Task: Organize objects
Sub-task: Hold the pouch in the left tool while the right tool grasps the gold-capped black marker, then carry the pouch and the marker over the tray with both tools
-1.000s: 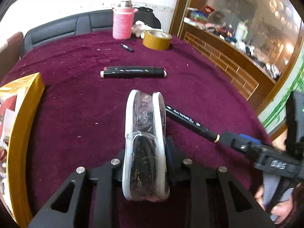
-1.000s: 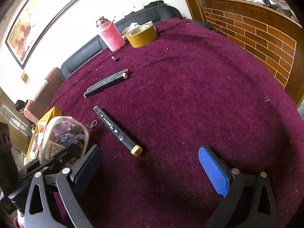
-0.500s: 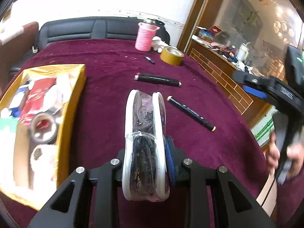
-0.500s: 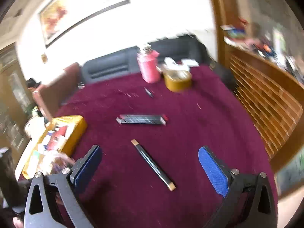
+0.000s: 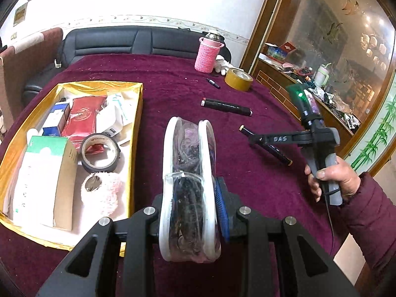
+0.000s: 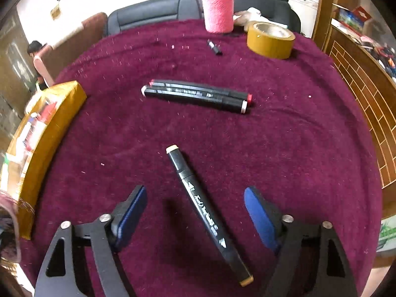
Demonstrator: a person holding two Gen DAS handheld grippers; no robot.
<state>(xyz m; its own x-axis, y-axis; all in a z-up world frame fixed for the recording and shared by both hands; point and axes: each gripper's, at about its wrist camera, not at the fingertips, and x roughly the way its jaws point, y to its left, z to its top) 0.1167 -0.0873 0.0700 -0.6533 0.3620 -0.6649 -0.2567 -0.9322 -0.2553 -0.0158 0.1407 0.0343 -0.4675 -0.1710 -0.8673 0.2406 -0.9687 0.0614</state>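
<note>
Partly gripper-hidden pouch (image 5: pixel 189 185), contents unclear

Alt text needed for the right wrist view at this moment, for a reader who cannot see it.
The open right gripper hovers low over a black marker lying between its blue pads on a maroon tablecloth. Farther back lie two more black markers side by side, a tan tape roll, a pink bottle and, left, a gold box.

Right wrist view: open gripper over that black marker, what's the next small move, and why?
Probably lower the right gripper and close on the lone black marker with tan end caps. Its blue pads stand open on either side of the barrel, which lies free on the maroon tablecloth.
</note>
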